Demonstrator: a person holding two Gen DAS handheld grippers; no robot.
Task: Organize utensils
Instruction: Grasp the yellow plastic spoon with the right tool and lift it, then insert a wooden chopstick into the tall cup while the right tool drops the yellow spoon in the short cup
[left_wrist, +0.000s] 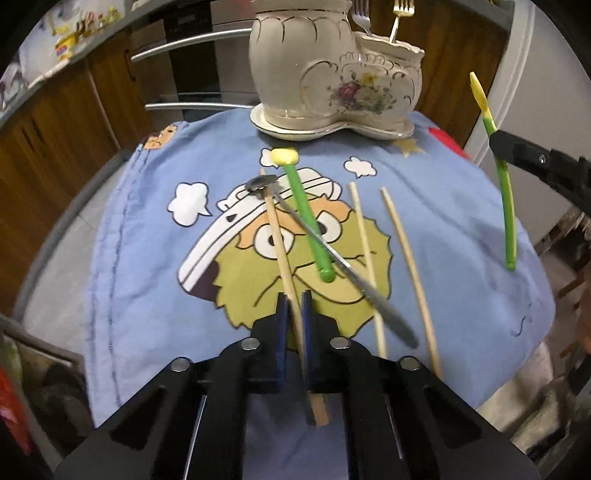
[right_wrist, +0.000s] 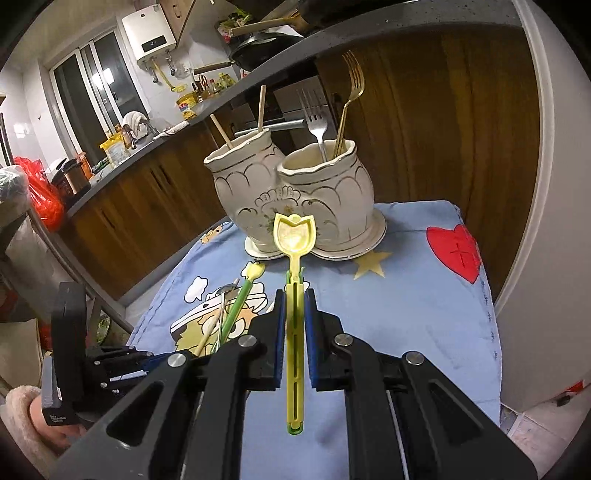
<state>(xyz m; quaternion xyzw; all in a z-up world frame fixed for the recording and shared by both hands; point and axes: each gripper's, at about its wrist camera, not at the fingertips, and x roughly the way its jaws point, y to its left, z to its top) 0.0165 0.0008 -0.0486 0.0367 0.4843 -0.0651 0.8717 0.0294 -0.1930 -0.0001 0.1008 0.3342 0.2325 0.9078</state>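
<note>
Left tongs (left_wrist: 294, 303) pinch a wooden chopstick (left_wrist: 281, 243).

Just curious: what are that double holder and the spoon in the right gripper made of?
The holder looks like glazed ceramic: glossy cream with gold trim and painted flowers. The spoon seems to be plastic: translucent yellow, with a slotted moulded handle.

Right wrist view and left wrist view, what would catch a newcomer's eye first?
In the right wrist view, the right gripper pinches a yellow-green tulip spoon pointed at the ornate double ceramic utensil holder. In the left wrist view, the left gripper clamps a wooden chopstick over the blue cartoon cloth.
</note>
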